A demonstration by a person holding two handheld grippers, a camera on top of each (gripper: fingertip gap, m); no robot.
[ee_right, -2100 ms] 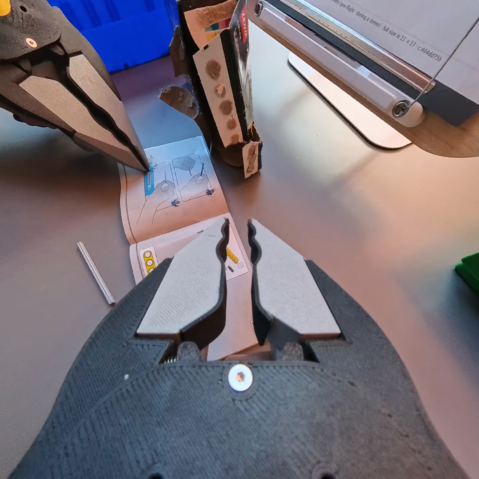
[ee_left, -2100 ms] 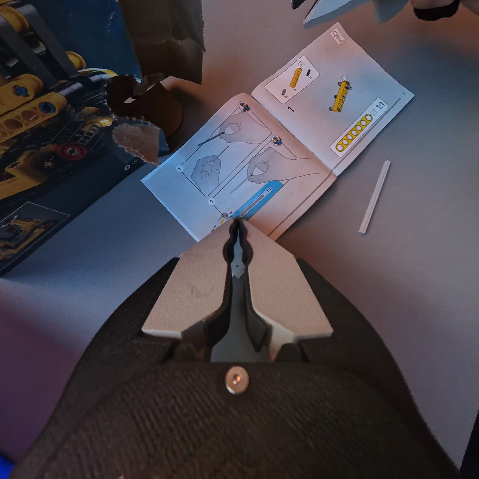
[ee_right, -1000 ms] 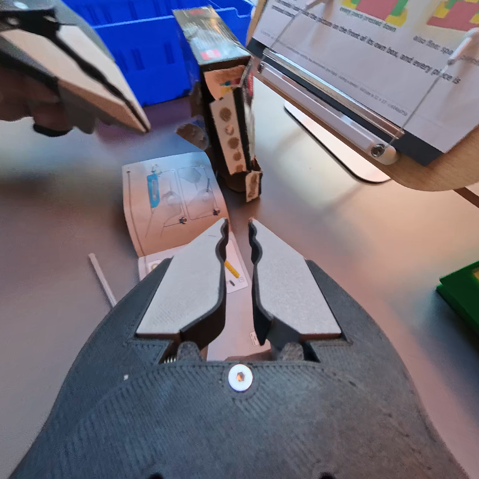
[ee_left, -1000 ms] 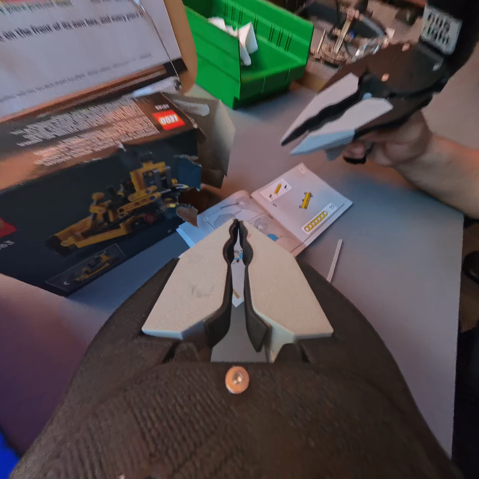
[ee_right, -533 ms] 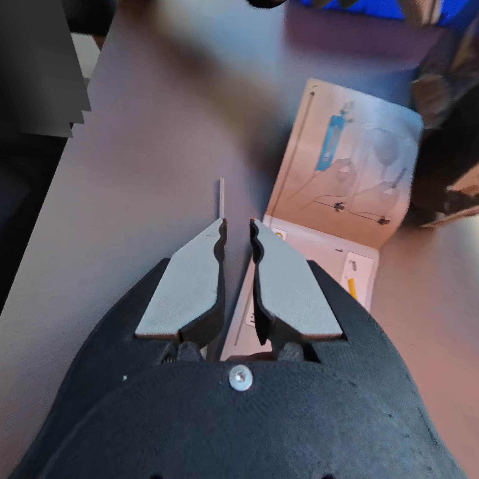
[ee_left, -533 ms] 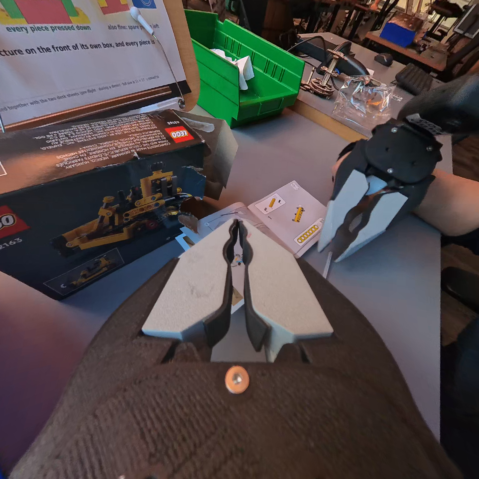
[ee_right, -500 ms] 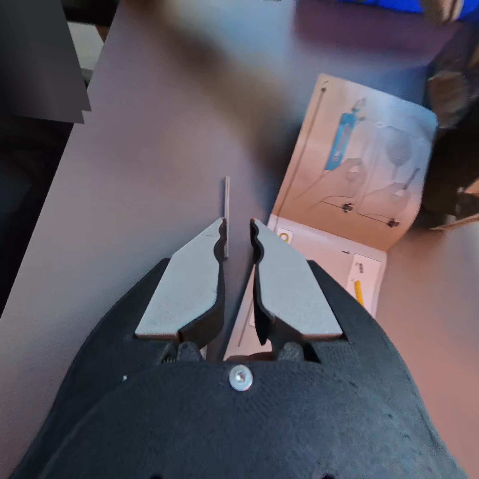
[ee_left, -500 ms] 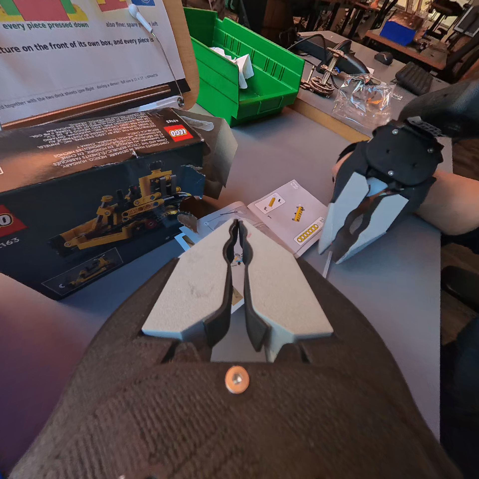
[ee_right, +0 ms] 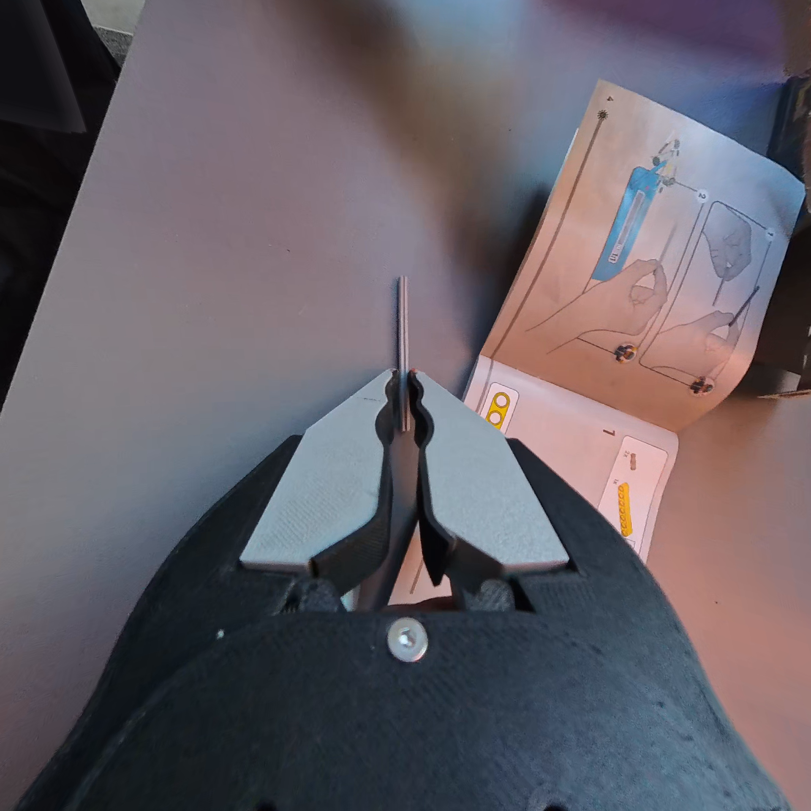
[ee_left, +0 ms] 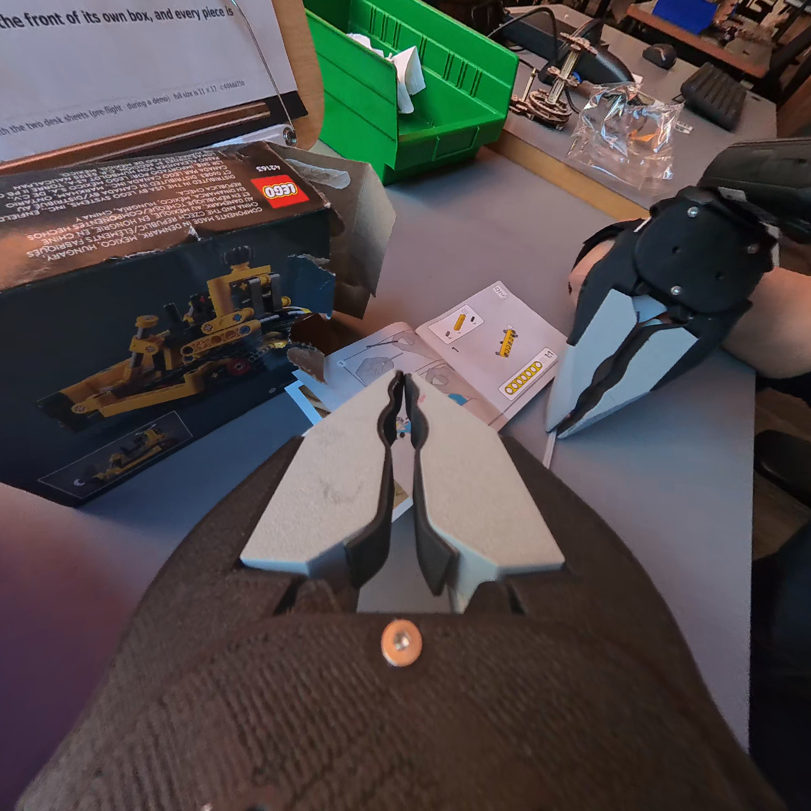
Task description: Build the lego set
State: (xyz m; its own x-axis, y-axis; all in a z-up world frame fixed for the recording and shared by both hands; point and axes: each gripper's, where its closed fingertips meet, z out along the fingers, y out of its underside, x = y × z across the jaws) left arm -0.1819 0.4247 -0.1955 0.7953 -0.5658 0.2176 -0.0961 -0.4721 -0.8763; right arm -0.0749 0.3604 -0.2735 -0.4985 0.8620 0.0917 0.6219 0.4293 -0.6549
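Observation:
A thin grey rod (ee_right: 402, 324) lies on the grey table, pointing away from me. My right gripper (ee_right: 403, 375) is shut on its near end, tips down at the table. In the left wrist view the right gripper (ee_left: 557, 432) stands tip-down just right of the open instruction booklet (ee_left: 482, 351), with the rod's end (ee_left: 547, 456) showing below it. My left gripper (ee_left: 401, 379) is shut and empty, held above the booklet's near corner. The torn-open dark lego box (ee_left: 166, 307) with a yellow bulldozer picture stands at the left.
A green bin (ee_left: 417, 87) holding white paper sits behind the box, next to a stand with a printed sheet (ee_left: 131, 66). A clear plastic bag (ee_left: 623, 127) lies on the far desk. The table edge (ee_right: 66, 263) runs close on the rod's left. The booklet (ee_right: 658, 285) lies right of the rod. My hands' fingertips stand some 15 centimeters from each other.
My right gripper swung from mid-air down to the table, lined up over the rod and closed on it. My left gripper stayed shut and barely moved.

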